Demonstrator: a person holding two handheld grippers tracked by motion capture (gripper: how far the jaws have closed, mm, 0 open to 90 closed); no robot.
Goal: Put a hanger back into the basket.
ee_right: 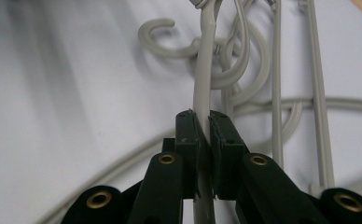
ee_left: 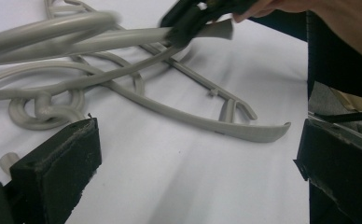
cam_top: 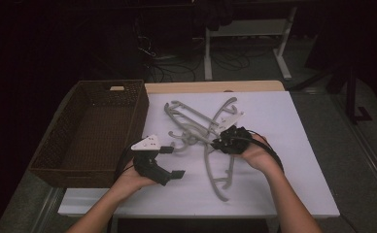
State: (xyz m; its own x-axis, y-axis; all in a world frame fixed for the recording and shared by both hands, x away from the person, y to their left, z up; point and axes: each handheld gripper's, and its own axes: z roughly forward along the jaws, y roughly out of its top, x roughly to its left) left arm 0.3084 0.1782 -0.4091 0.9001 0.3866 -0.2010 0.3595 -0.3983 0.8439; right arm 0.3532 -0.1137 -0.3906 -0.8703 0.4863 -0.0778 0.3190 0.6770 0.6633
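Grey plastic hanger (ee_right: pixel 206 60) pinched in right gripper (ee_right: pixel 205 122), right of the wicker basket (cam_top: pixel 95 127) | left gripper (cam_top: pixel 167 160) spread, beside basket | other hangers (cam_top: pixel 186 124) tangled underneath

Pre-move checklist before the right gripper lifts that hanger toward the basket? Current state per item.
1. Grip: right gripper shut on the arm of one grey hanger, pads on both sides: ok.
2. Hanger free of the pile: its hook end lies among the other hangers, hooks overlapping: not ok.
3. Left gripper open, holding nothing, hovering beside the pile: ok.
4. Wicker basket has room: no hangers in it: ok.
5. Path to the basket: left gripper sits between pile and basket: not ok.
6. Whether the held hanger is already off the table: cannot tell.
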